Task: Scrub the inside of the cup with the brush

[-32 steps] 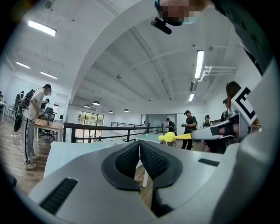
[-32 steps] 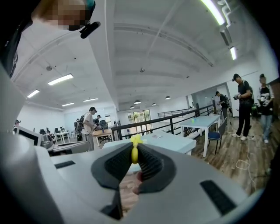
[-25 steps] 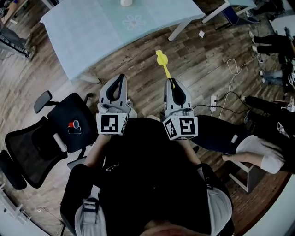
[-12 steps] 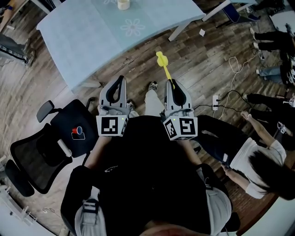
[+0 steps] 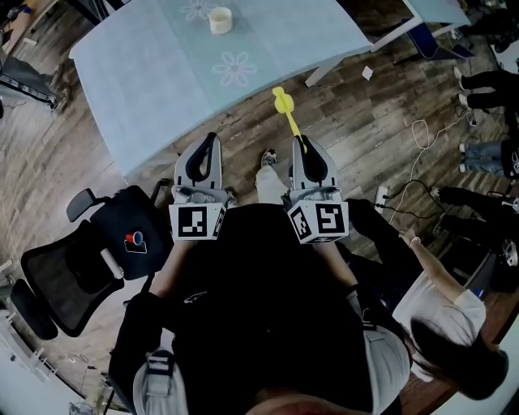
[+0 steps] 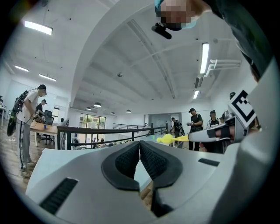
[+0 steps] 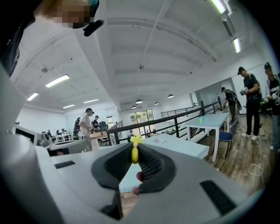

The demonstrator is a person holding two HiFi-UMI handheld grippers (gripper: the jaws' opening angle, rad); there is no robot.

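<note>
Left gripper [image 6: 139, 146]: jaws pressed together, pad against pad, with nothing between them.
Right gripper [image 7: 134, 154]: jaws pinching the handle of the yellow brush [image 5: 285, 113].
Brush: the handle runs out forward from the jaw tips; the bristle head leads. In the head view the head shows over the floor, just short of the table's near edge.
Gripper placement: both are held side by side in front of the person, apart from each other, pointing toward the table. The marker cubes face the head camera.
Cup [image 5: 219, 19]: pale, upright, standing toward the far side of the table [image 5: 146, 89], just beside a printed flower. It is well apart from both grippers and from the brush.
Table: light blue top with white flower prints, white legs. One corner points toward the left gripper.
Floor [image 5: 357, 113]: dark wood planks, with white cables and a power strip [image 5: 381, 195] at the person's right.
Office chair [image 5: 85, 259]: black, at the person's left, beside the table's near corner. A small red and blue object [image 5: 133, 240] lies on its seat.
Bystander [image 5: 442, 312]: seated low at the person's right, white shirt.
</note>
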